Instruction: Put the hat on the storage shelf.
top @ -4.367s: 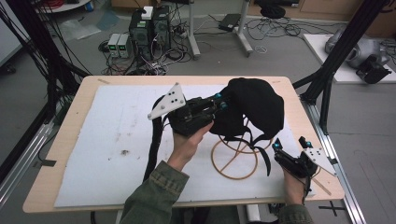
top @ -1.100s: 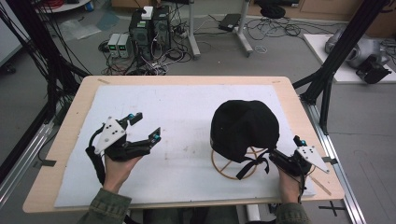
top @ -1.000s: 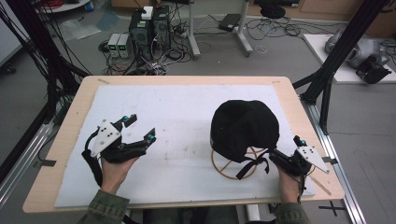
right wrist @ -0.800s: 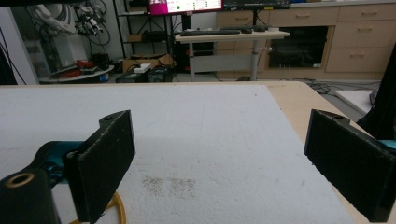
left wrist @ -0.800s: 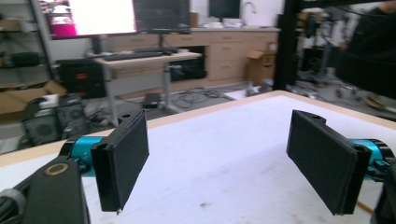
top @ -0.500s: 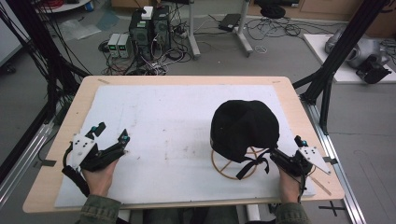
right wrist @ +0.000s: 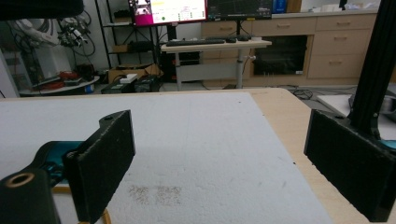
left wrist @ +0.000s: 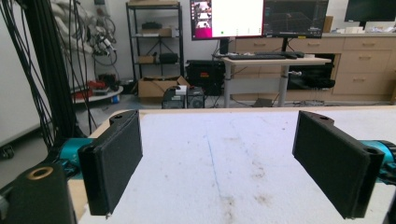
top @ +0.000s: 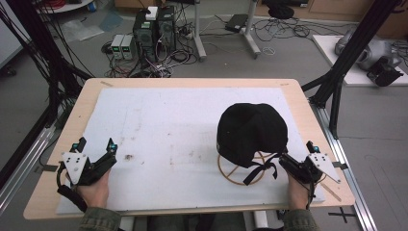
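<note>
In the high view, a black cap (top: 251, 132) sits draped over a round wooden stand (top: 240, 169) on the right half of the white mat (top: 168, 134) that covers the bench (top: 303, 115), with its strap hanging over the near side of the ring. The left tool (top: 96, 153) rests low near the bench's near left corner, well apart from the cap, while the right tool (top: 285, 161) lies just beside the stand's near right edge. From the way things lie, the placing of the cap on its stand looks done and the work seems to be in its closing step, with both hands drawn off to the sides. In the left gripper view, the left tool (left wrist: 233, 158) has its jaws spread wide, having just been opening, with bare stained mat between them. In the right gripper view, the right tool (right wrist: 224, 163) also stands spread with nothing in it, and a sliver of the wooden ring shows at the near left. The next move probably calls for little more than keeping both tools clear of the strap and stand.
</note>
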{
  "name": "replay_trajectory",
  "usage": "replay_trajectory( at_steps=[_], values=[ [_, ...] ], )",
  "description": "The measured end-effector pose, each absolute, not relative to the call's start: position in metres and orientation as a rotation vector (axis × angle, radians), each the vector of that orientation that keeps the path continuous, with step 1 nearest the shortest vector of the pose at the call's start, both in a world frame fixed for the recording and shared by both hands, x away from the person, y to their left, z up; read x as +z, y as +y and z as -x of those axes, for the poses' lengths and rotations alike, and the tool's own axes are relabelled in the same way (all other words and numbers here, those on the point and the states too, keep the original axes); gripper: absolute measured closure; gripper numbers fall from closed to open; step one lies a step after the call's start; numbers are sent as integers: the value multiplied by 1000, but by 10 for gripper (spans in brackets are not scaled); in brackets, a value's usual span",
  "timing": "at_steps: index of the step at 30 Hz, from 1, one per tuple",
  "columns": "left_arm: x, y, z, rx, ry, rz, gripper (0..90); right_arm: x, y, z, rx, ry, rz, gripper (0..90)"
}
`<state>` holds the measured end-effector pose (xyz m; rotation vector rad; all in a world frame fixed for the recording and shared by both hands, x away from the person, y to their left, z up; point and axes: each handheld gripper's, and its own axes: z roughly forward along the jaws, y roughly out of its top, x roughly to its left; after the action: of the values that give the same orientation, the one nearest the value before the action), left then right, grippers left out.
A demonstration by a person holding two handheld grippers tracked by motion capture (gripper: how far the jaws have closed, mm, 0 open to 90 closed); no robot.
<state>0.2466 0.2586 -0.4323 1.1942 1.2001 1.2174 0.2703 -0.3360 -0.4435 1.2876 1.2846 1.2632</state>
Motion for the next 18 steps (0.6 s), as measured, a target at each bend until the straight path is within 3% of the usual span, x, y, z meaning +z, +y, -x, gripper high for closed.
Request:
replay_trajectory(
  at_steps=[18],
  values=[
    [-442,264,-247,1178,1238,-1197,163,-444,-335,-271,1259,1297,-1277,79]
  ],
)
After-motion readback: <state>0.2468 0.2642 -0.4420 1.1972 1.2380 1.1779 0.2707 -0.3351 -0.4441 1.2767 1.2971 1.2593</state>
